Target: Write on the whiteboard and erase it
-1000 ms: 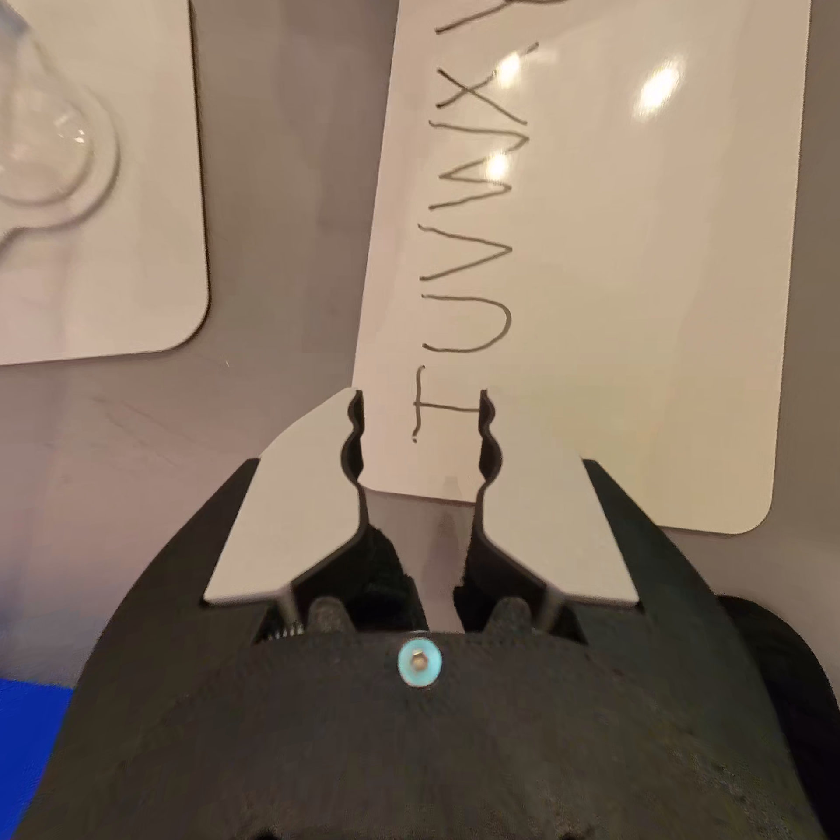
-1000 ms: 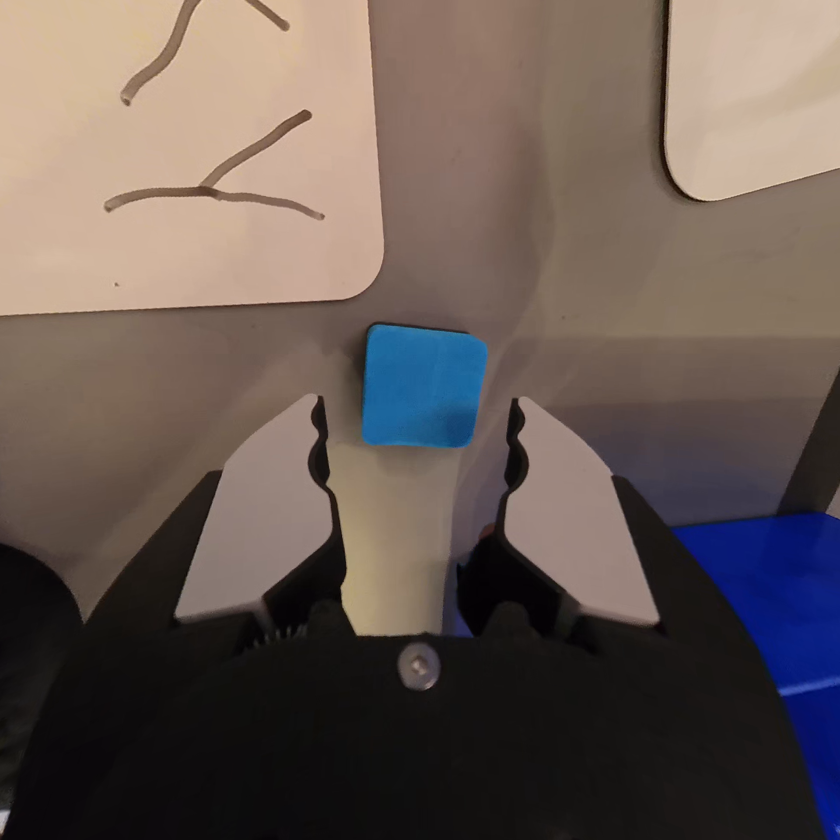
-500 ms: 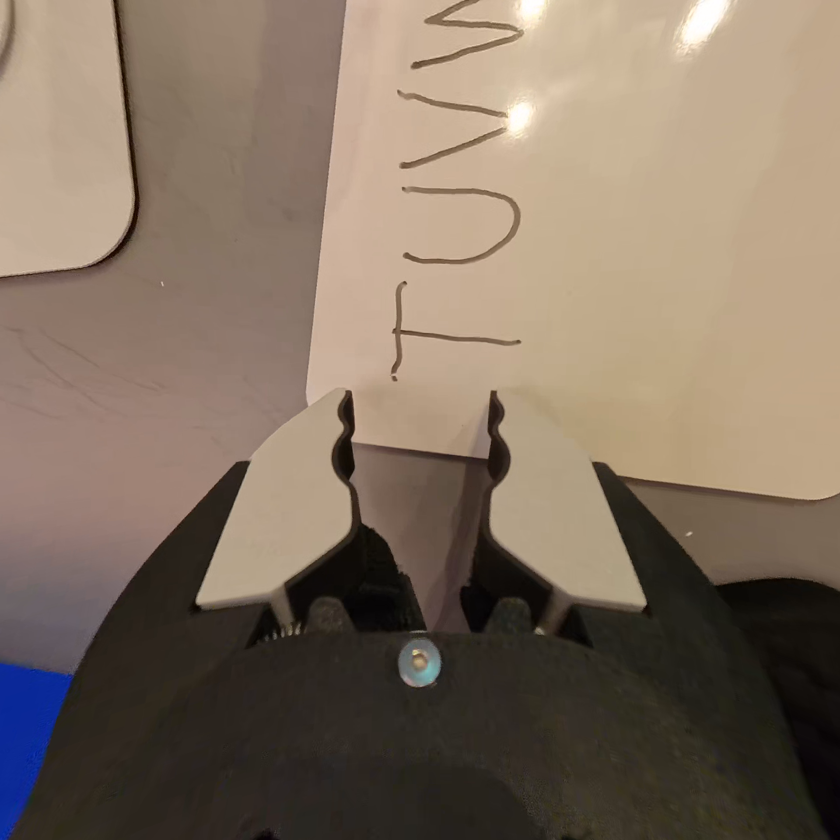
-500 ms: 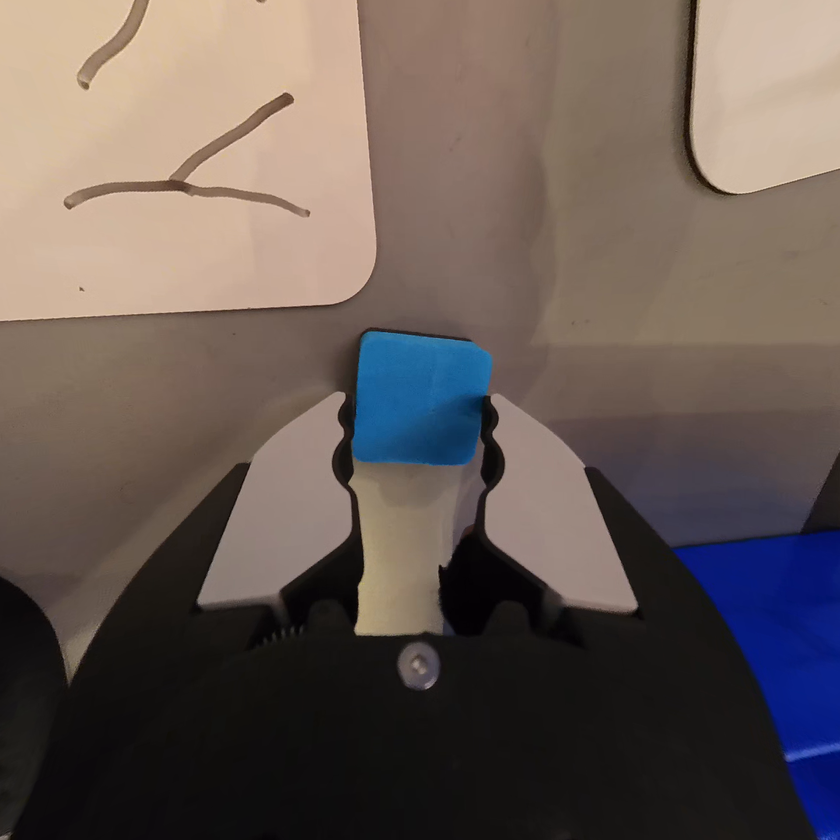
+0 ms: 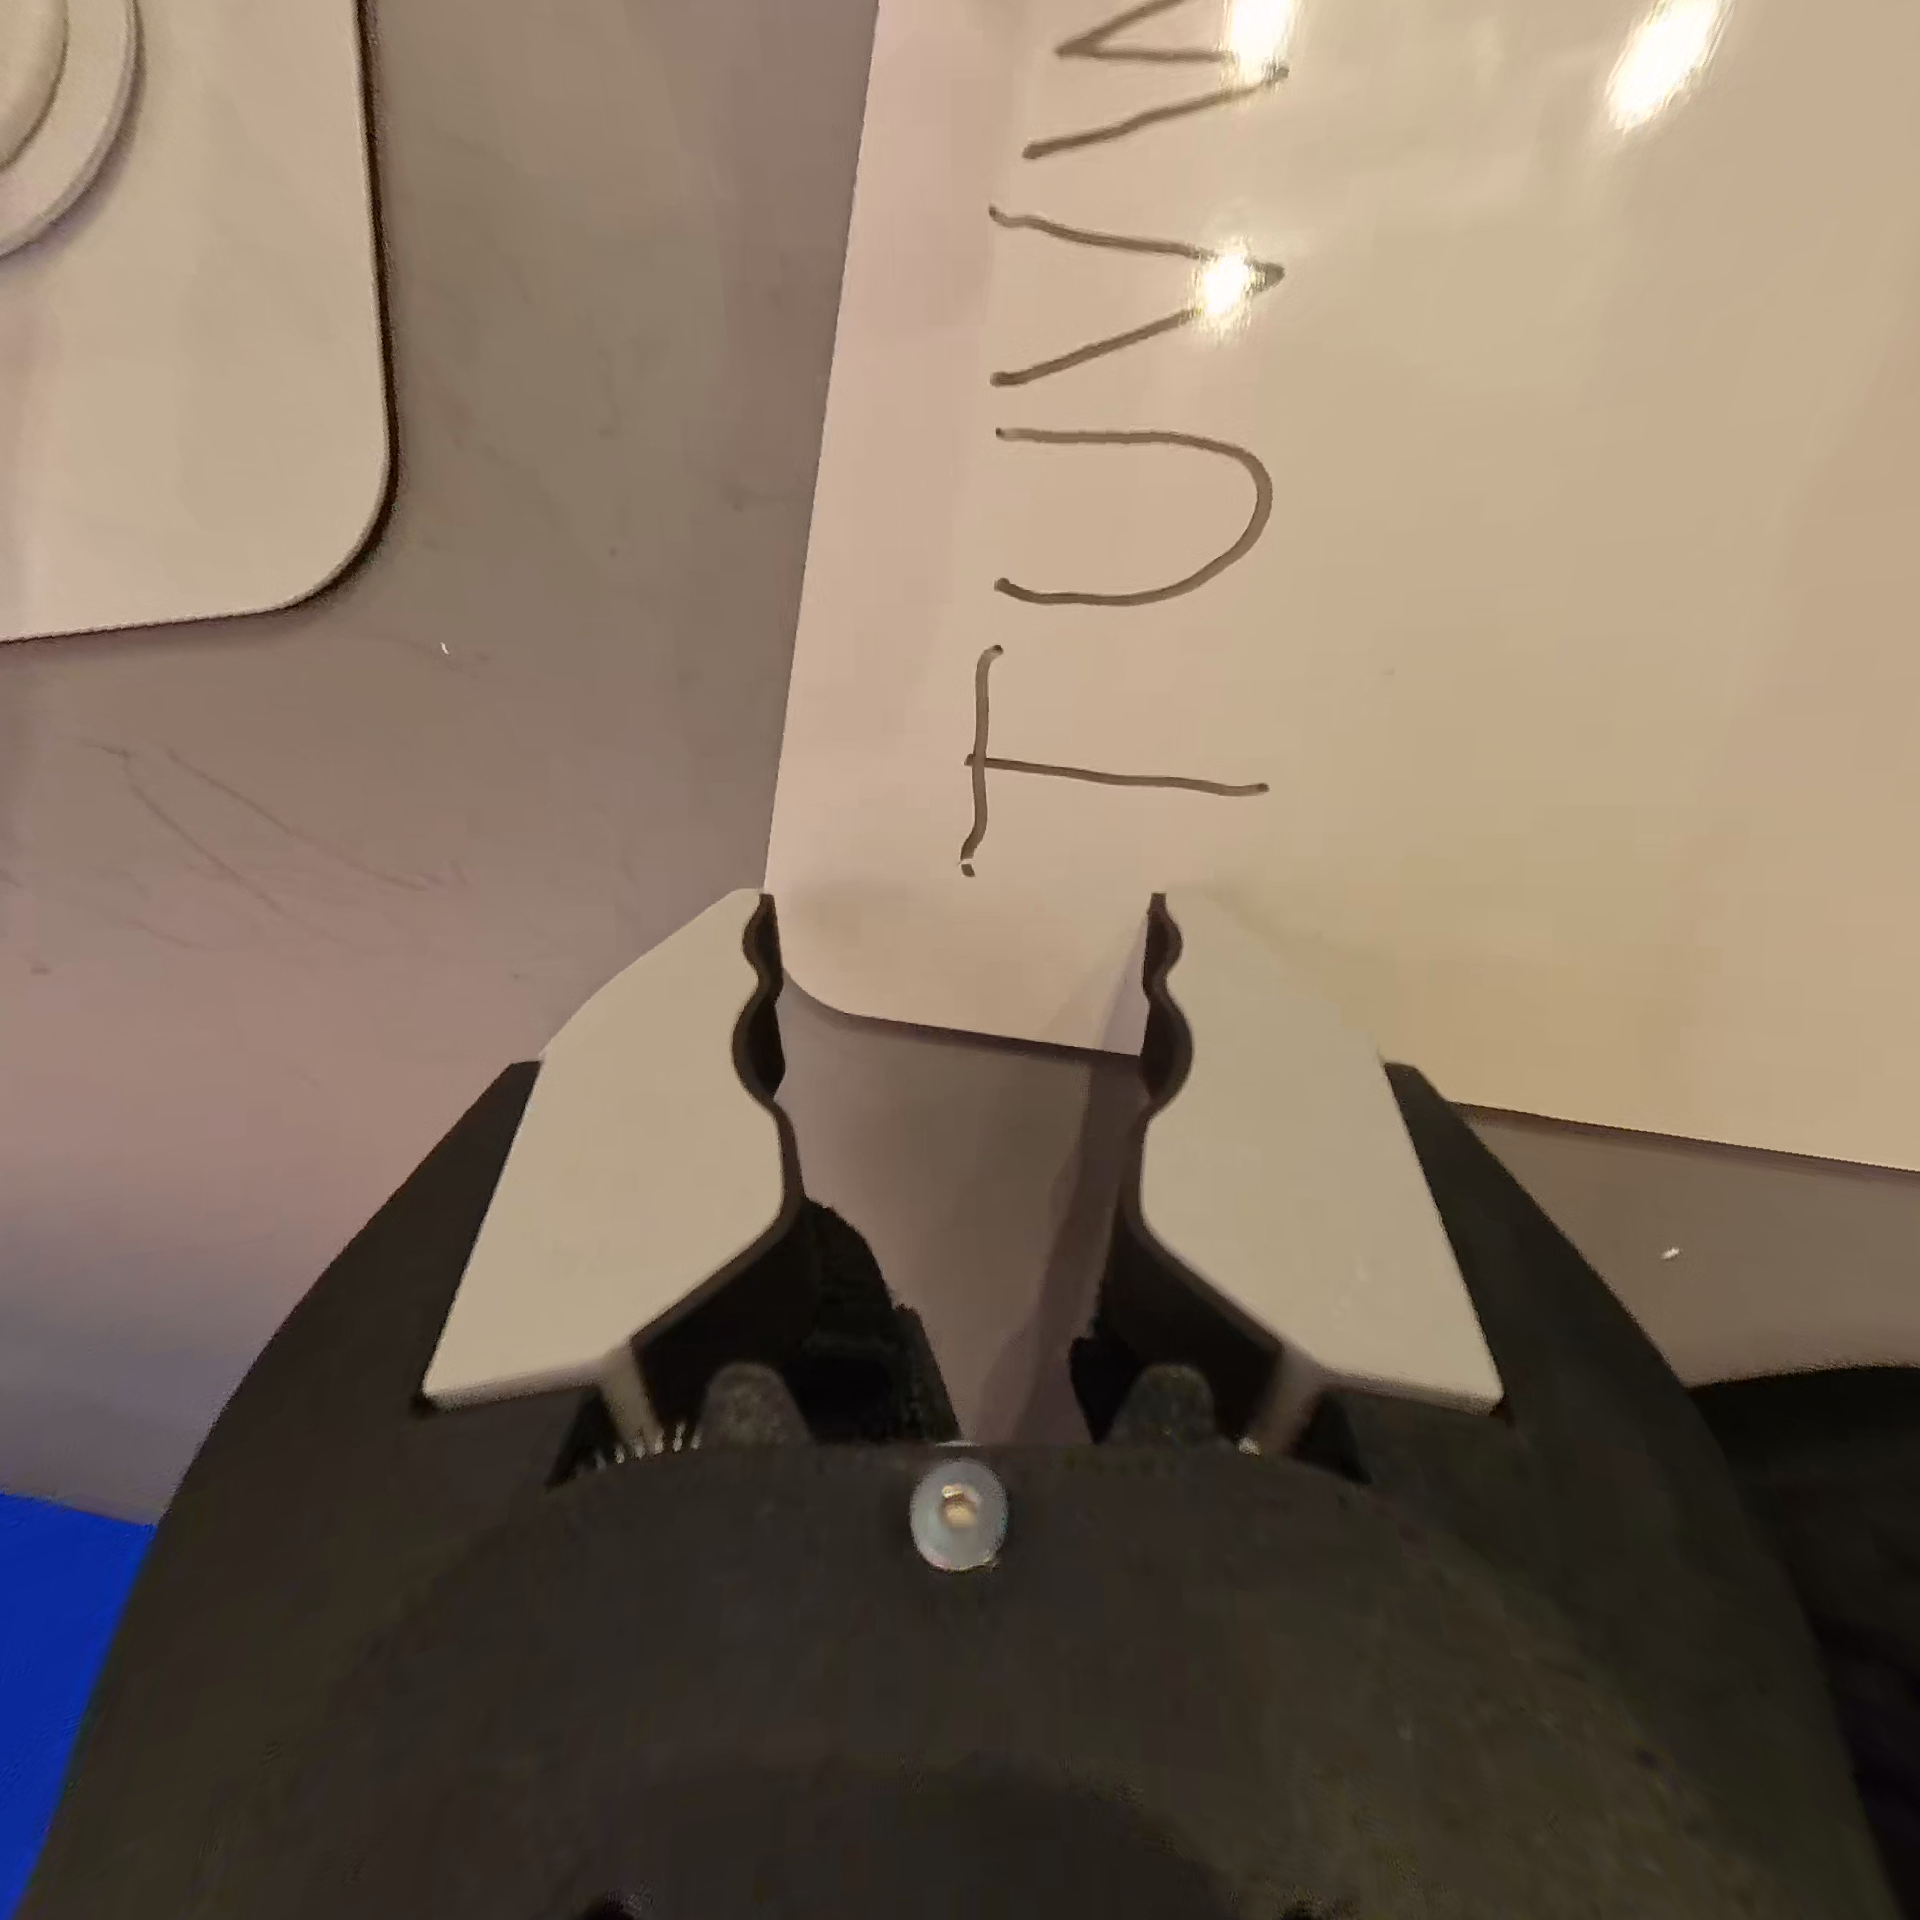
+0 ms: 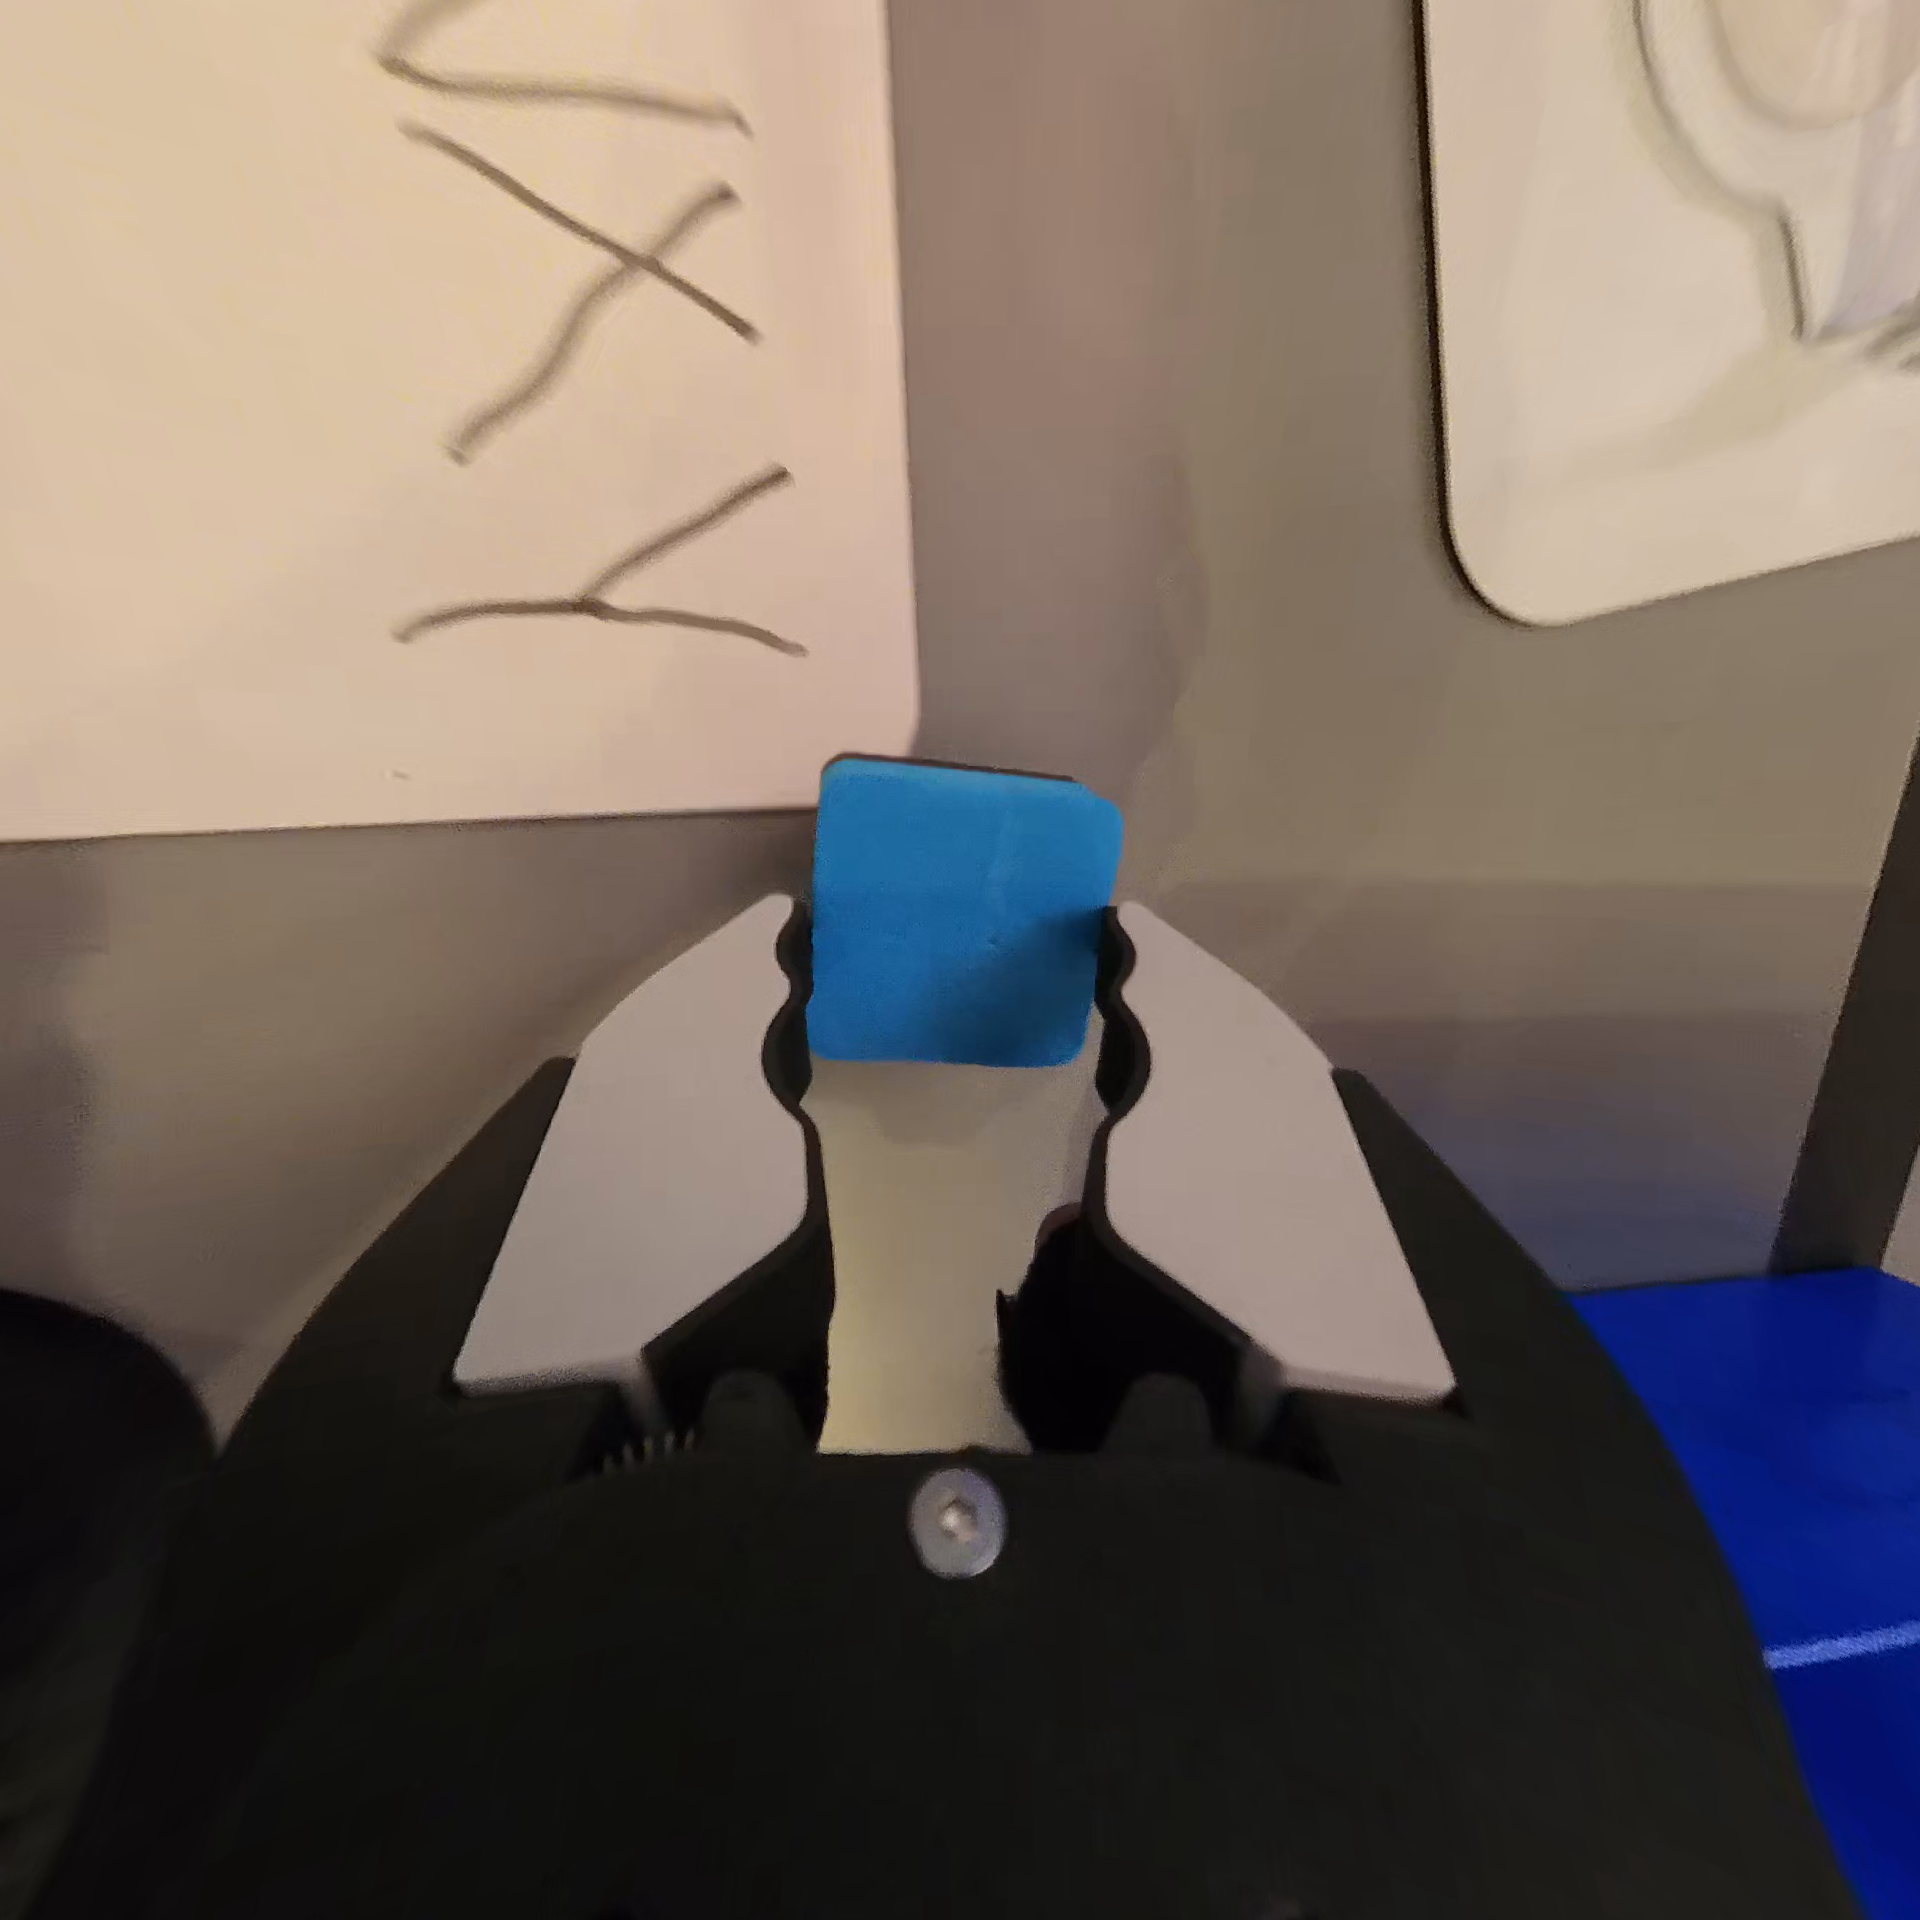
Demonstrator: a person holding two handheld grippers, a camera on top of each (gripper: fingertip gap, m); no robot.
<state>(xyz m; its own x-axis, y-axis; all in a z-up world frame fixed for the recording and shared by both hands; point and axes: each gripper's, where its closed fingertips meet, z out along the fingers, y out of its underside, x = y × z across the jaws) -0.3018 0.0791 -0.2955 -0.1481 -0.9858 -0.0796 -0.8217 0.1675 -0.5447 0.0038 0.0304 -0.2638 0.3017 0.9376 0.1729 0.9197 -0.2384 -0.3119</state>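
**Eraser gripped beside marked whiteboard**

Grey tabletop (image 5: 436,935) carries a whiteboard (image 5: 1507,623) bearing dark handwritten strokes. At its near corner the left gripper (image 5: 956,914) hangs with jaws spread, nothing between them. Just off the board's other corner, the right gripper (image 6: 951,920) pinches a blue eraser (image 6: 961,914), both pads pressed against its sides. A second white board (image 6: 1662,312) lies apart.
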